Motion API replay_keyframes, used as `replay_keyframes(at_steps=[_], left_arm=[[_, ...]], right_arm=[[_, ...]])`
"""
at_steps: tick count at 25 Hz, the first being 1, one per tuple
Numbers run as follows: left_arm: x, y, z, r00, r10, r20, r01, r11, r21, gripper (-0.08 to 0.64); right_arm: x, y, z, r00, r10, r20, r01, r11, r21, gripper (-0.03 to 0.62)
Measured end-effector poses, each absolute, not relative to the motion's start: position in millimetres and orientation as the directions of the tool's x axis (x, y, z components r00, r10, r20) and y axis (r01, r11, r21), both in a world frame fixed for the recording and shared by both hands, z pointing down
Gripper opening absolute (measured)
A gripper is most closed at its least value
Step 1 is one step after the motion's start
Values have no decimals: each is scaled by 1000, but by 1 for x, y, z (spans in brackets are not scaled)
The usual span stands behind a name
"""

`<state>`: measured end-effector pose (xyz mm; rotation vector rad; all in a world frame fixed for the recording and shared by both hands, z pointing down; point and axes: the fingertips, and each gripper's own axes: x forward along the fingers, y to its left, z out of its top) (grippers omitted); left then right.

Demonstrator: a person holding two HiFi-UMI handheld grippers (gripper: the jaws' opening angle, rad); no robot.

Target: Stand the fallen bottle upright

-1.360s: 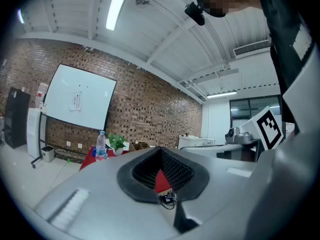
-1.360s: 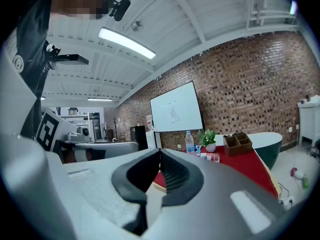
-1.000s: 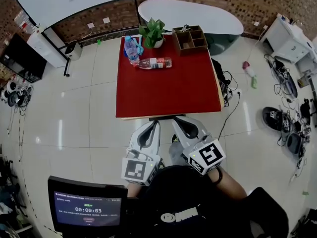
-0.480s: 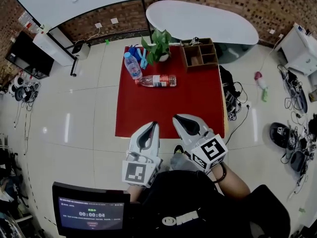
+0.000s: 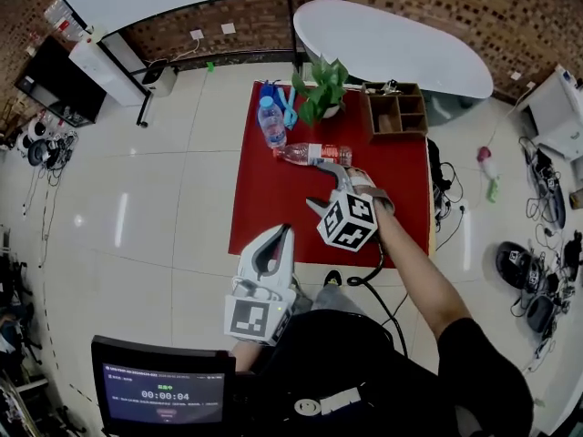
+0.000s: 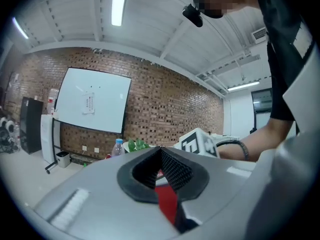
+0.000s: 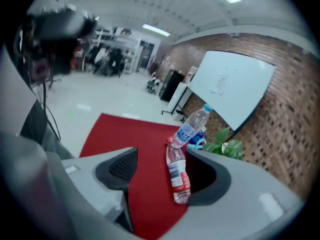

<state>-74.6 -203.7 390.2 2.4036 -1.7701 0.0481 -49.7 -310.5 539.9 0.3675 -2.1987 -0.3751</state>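
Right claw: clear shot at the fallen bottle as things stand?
Probably yes. The right claw hangs just short of the fallen bottle, jaws opening, with the bottle lined up between them but untouched. Only bare red cloth lies between; the upright bottle stands past its cap end.

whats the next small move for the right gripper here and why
Probably ease the right gripper forward and down until the fallen bottle sits centred between its jaws, before any closing. The jaws are opening, and the bottle lies flat on the red table just ahead of them, untouched and nearer one jaw than the other.
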Motion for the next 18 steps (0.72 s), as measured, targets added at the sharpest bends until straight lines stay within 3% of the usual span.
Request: replay_keyframes(at_steps=[3,9,13,18], left_arm=[[-103,-202,397,249,-960,129,-965,-234,120,3],[-179,-192,395,121,-981,153,-986,-101,137,3],[-199,-178,407,63,-983,170,-989,-39,140,3],[-199,-179,410,66,-983,173,-989,-41,144,3]], right_arm=[[-85,-356,593,-448,-397,801,56,882,468,295],[-134,-416,659,-233,-389,891,208,875,437,295],[-120,-431,697,-129,-419,899,213,873,438,295],[-115,-425,679,-242,-459,855,134,857,498,294]])
